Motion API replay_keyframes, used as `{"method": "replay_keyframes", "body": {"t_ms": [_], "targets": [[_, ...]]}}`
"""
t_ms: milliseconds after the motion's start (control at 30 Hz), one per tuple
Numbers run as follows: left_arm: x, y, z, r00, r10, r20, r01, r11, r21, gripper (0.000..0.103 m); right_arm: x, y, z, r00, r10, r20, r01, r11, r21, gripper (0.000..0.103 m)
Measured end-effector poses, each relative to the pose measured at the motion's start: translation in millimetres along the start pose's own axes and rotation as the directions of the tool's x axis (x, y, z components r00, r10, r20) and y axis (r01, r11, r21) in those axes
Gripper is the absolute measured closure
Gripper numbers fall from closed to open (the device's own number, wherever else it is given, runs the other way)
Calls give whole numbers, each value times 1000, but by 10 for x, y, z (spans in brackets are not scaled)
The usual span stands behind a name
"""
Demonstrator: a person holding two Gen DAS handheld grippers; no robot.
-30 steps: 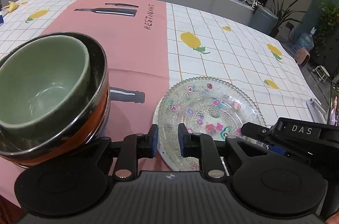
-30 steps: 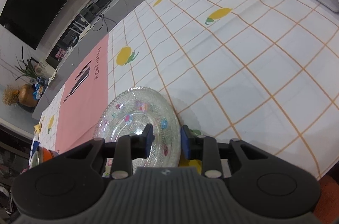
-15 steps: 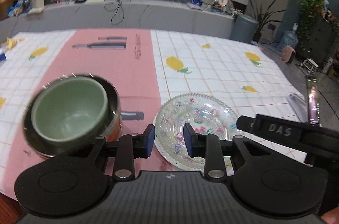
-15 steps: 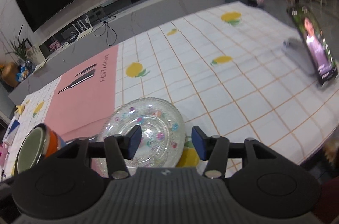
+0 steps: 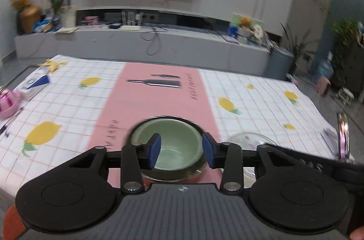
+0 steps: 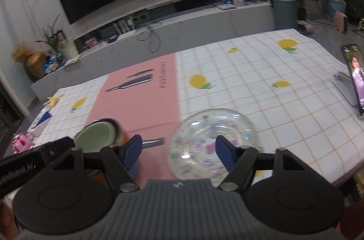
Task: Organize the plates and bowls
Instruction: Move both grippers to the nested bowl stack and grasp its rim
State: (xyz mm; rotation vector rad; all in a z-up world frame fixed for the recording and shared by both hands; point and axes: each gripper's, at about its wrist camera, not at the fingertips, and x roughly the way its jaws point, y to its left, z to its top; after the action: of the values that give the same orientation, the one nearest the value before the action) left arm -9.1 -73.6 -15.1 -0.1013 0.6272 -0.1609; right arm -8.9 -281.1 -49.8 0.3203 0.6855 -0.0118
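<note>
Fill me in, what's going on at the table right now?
A person holds a claw in each hand above the checked tablecloth. Both are open and hold nothing. The left claw looks down at the green bowl, which sits nested in a darker bowl. The right claw faces the glass plate, which lies flat beside the bowls. Bowls and plate sit apart.

Left hand-held gripper [image 5: 181,151] held level and pointing forward, blue-padded fingers [image 5: 155,151] spread wide apart, nothing between them; right hand-held gripper [image 6: 179,152] likewise raised and level, fingers [image 6: 224,153] splayed wider yet, gripping nothing; left unit's black body crossing the lower left edge of the right wrist view.
</note>
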Motion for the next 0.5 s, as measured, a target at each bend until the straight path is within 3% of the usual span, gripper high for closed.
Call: {"method": "replay_keyframes", "body": {"t_ms": [200, 500], "targets": [[-4, 462, -1, 1000, 19, 11, -17, 989, -150, 34, 61, 260, -88, 998, 60, -35, -60, 998, 3, 21], [165, 798, -116, 998, 4, -68, -23, 960, -279, 30, 350, 391, -201, 983, 112, -148, -91, 986, 142, 18]]}}
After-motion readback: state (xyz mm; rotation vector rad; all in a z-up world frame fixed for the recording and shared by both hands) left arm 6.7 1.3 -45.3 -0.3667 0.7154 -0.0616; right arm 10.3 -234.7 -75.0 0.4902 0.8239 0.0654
